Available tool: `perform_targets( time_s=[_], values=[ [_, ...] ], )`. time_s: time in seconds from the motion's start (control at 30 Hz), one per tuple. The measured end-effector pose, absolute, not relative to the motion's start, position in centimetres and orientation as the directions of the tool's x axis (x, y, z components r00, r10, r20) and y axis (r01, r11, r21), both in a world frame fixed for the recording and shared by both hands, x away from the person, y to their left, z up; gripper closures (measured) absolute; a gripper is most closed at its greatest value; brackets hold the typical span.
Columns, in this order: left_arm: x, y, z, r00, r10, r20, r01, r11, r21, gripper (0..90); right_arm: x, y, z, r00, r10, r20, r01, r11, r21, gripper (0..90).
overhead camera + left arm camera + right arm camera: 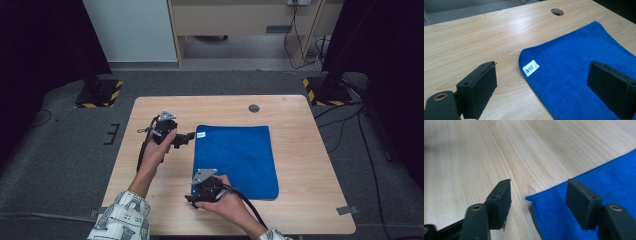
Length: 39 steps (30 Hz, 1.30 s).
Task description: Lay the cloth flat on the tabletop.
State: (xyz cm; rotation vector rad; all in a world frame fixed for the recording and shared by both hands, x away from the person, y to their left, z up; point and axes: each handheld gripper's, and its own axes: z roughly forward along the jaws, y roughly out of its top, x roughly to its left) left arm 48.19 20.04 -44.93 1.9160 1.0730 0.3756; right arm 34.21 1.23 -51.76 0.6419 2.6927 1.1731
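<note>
The blue cloth (236,160) is lying flat on the table (150,112). The right gripper (537,195) is hovering with jaws spread astride its near left corner, pinching nothing. The left gripper (544,80) is gaping over the far left corner, beside the white tag (531,68). Bare wood is lying open leftward; both jaws' bases are being cut off below.

The high view looks forward and down on the whole table (150,107); both gripper views skim low (very close) over the blue cloth's (584,62) left corners.
</note>
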Motion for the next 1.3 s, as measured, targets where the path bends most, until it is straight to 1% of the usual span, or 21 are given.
perform_targets(
  time_s=[0.03, 0.1, 0.23, 0.33, 0.47, 0.53, 0.67, 0.73, 0.87, 1.0, 1.03, 1.17, 1.2, 1.23, 1.3],
  values=[
    [48.2, 20.0, -44.9, 0.581, 0.801, -0.148, 0.534, -0.237, 0.812, 8.0, 34.2, 1.2, -51.8, -0.900, 0.433, 0.045, 0.328, 0.606, 0.725, 34.6],
    [48.3, 20.0, -45.1, 0.582, 0.799, -0.149, 0.534, -0.237, 0.811, 8.0, 34.2, 1.6, -52.3, -0.890, 0.455, 0.005, 0.326, 0.630, 0.705, 34.5],
    [49.0, 19.6, -45.8, 0.574, 0.803, -0.161, 0.545, -0.228, 0.807, 8.0, 34.5, 1.3, -52.7, -0.875, 0.483, 0.009, 0.353, 0.627, 0.694, 43.2],
    [49.4, 19.3, -46.3, 0.568, 0.807, -0.159, 0.553, -0.232, 0.801, 8.3, 34.7, 0.9, -52.8, -0.870, 0.493, 0.001, 0.350, 0.616, 0.706, 54.1],
    [50.0, 18.7, -46.8, 0.554, 0.817, -0.160, 0.570, -0.232, 0.788, 8.9, 35.0, 0.5, -52.7, -0.861, 0.508, -0.007, 0.353, 0.609, 0.711, 78.3],
    [50.4, 18.5, -47.1, 0.550, 0.818, -0.168, 0.578, -0.228, 0.784, 9.1, 35.2, 0.4, -52.7, -0.856, 0.517, -0.009, 0.359, 0.608, 0.708, 85.1],
    [51.0, 18.3, -47.9, 0.547, 0.822, -0.161, 0.579, -0.232, 0.781, 9.5, 34.9, 0.5, -52.6, -0.864, 0.502, 0.024, 0.363, 0.590, 0.721, 86.4],
    [51.4, 18.3, -48.3, 0.548, 0.823, -0.151, 0.581, -0.244, 0.776, 11.1, 34.5, 0.9, -52.7, -0.869, 0.493, 0.045, 0.369, 0.583, 0.724, 86.4],
    [52.0, 18.4, -49.4, 0.533, 0.836, -0.133, 0.595, -0.259, 0.761, 13.2, 34.2, 1.7, -52.8, -0.877, 0.479, 0.047, 0.359, 0.586, 0.727, 86.2],
    [52.7, 18.5, -50.4, 0.519, 0.847, -0.115, 0.599, -0.264, 0.756, 21.7, 33.7, 2.2, -52.8, -0.887, 0.458, 0.059, 0.352, 0.587, 0.729, 85.8],
    [52.9, 18.5, -50.8, 0.528, 0.844, -0.096, 0.602, -0.292, 0.743, 25.3, 33.7, 2.1, -52.8, -0.889, 0.454, 0.061, 0.350, 0.588, 0.729, 85.5],
    [53.4, 18.3, -51.2, 0.536, 0.840, -0.081, 0.604, -0.315, 0.732, 29.3, 33.8, 1.9, -52.9, -0.885, 0.460, 0.070, 0.359, 0.579, 0.732, 85.5],
    [53.4, 18.2, -51.2, 0.538, 0.840, -0.075, 0.597, -0.317, 0.737, 31.0, 33.8, 1.8, -52.9, -0.884, 0.462, 0.070, 0.360, 0.579, 0.731, 85.5],
    [53.5, 18.1, -51.4, 0.536, 0.842, -0.068, 0.591, -0.316, 0.742, 35.4, 33.8, 1.7, -52.9, -0.883, 0.463, 0.075, 0.363, 0.574, 0.734, 85.4],
    [53.6, 18.1, -51.6, 0.532, 0.845, -0.061, 0.592, -0.320, 0.739, 38.6, 33.7, 1.7, -52.8, -0.882, 0.465, 0.074, 0.364, 0.573, 0.734, 84.8]
  ],
)
